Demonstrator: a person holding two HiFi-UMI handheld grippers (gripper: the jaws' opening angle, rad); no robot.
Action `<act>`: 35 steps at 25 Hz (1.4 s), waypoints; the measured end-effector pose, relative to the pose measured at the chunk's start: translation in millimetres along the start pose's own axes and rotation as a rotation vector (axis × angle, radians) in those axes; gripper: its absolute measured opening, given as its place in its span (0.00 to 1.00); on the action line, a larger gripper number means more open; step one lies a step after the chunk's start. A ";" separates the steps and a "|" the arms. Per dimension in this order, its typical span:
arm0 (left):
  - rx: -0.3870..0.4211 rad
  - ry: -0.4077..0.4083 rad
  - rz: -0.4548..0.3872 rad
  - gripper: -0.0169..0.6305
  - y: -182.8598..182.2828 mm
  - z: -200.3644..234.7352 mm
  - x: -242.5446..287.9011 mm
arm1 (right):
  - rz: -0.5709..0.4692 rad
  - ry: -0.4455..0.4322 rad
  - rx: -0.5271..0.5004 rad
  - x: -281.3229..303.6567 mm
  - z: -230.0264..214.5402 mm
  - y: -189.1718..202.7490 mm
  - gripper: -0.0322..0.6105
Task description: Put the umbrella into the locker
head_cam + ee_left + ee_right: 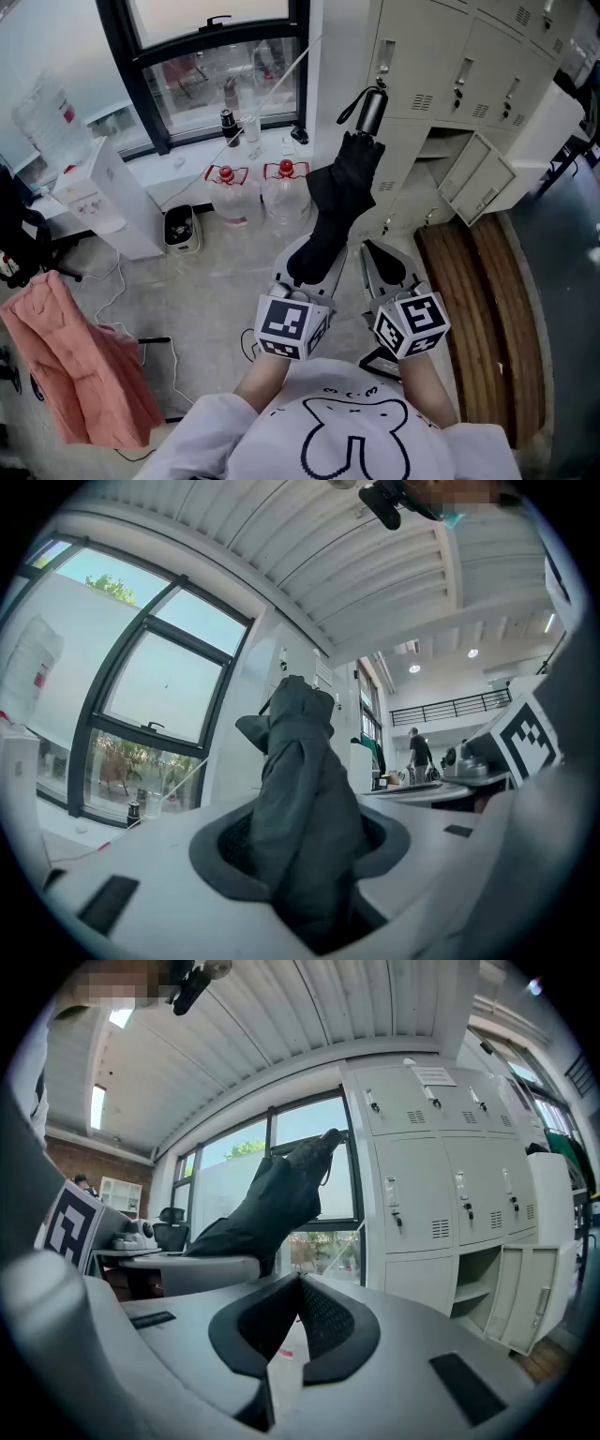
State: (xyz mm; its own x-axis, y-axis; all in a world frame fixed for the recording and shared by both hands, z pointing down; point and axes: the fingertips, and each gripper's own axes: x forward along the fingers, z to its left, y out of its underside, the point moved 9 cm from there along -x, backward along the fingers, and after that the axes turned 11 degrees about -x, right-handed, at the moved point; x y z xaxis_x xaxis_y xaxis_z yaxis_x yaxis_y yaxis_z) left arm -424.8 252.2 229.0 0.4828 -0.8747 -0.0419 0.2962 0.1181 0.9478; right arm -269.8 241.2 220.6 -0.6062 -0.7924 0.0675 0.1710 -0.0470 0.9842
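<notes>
A folded black umbrella (pixel 337 202) sticks out ahead of me, its handle (pixel 372 108) at the far end, near the grey lockers (pixel 441 66). My left gripper (pixel 314 258) is shut on the umbrella's lower fabric; in the left gripper view the cloth (pixel 305 799) fills the gap between the pads. Just to its right, my right gripper (pixel 380 258) is shut with nothing in it, its pads meeting at the tips (pixel 300 1283). One lower locker compartment (pixel 445 150) stands open, its door (pixel 483 178) swung out to the right. The right gripper view shows that compartment (pixel 478 1283) at the lower right.
Two water jugs (pixel 255 192) stand on the floor below the window. A white dispenser (pixel 103 202) and a small bin (pixel 180 228) are at the left, a pink cloth (pixel 80 375) nearer me. Curved wooden boards (pixel 478 309) run along the floor on the right.
</notes>
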 end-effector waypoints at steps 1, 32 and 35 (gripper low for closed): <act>-0.003 0.004 -0.002 0.33 0.0 0.4 1.7 | 0.001 0.003 -0.003 -0.1 -0.7 -0.5 0.08; -0.018 0.102 0.176 0.33 52.6 -51.9 121.9 | 0.021 0.178 0.116 -33.0 -121.7 45.1 0.08; -0.022 0.097 0.191 0.33 57.9 -64.4 148.8 | 0.021 0.184 0.140 -35.7 -153.7 51.6 0.08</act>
State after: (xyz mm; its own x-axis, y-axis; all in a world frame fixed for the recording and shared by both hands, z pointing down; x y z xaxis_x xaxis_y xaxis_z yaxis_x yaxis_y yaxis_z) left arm -282.7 159.2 257.2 0.6088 -0.7861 0.1069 0.2092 0.2890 0.9342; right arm -120.0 173.6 243.7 -0.4498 -0.8904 0.0695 0.0650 0.0450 0.9969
